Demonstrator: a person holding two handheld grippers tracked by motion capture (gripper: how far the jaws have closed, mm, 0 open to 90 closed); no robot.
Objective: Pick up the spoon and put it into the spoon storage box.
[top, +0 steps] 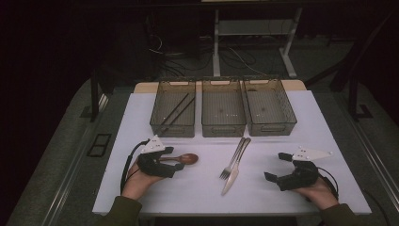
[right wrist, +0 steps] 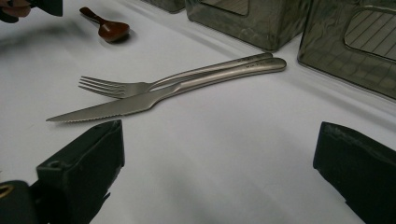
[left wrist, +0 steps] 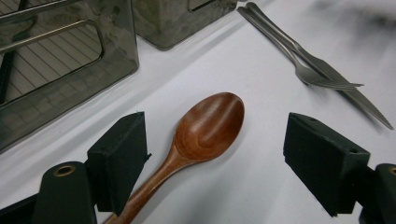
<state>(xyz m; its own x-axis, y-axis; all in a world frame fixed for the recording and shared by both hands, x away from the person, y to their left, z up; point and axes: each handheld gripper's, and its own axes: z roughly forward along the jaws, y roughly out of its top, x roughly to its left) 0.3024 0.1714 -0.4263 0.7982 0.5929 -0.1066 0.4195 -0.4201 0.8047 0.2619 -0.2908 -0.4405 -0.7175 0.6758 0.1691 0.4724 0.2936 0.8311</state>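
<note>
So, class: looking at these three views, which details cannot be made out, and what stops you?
- Wooden spoon: handle end cut off by the bottom edge, left gripper view; under the left gripper in the high view.
- Dark sticks in the left bin: too dim to identify, high view.
- Handle markings on knife: too small, right gripper view.

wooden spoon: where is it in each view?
High view: wooden spoon left of centre, at the left tongs.
Left gripper view: low centre, bowl up, handle passing the left jaw.
Right gripper view: top left, small.
Shared landmark: the fork.
</note>
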